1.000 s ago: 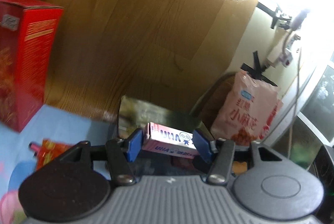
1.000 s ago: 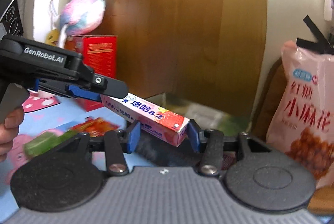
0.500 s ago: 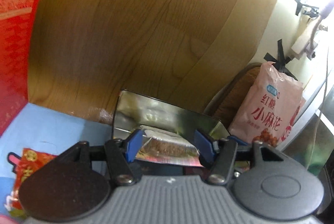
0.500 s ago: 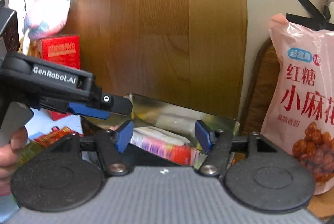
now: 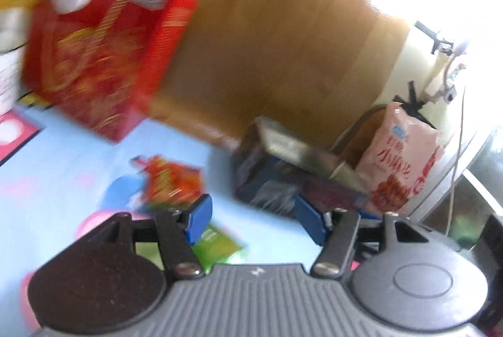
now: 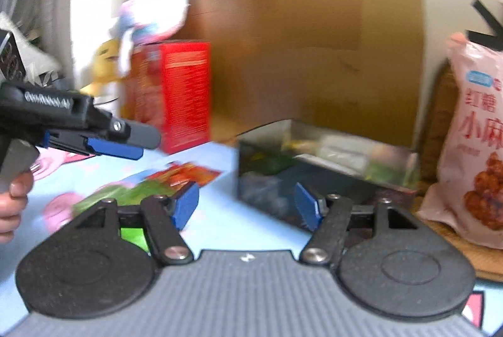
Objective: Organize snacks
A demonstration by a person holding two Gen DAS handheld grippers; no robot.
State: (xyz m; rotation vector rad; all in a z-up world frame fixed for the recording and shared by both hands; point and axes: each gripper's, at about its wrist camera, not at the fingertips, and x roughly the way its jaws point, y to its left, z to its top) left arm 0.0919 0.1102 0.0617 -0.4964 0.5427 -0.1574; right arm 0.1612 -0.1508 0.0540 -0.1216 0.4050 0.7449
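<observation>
Between my two tools nothing remains: the left tool (image 5: 253, 219) and right tool (image 6: 246, 205) have both just been opening and now stand released, empty. The pink snack box they carried a second ago is gone from them. Beyond, it presumably lies in the metal tin (image 6: 330, 167), blurred; loose packets (image 6: 185, 175) await on the surface (image 6: 220, 220).

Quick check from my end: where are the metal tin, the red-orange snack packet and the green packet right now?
metal tin (image 6: 267, 176), right wrist view, on its dark front wall.
red-orange snack packet (image 6: 188, 173), right wrist view, middle of the wrapper lying on the blue cloth.
green packet (image 5: 217, 245), left wrist view, on its flat face.
</observation>
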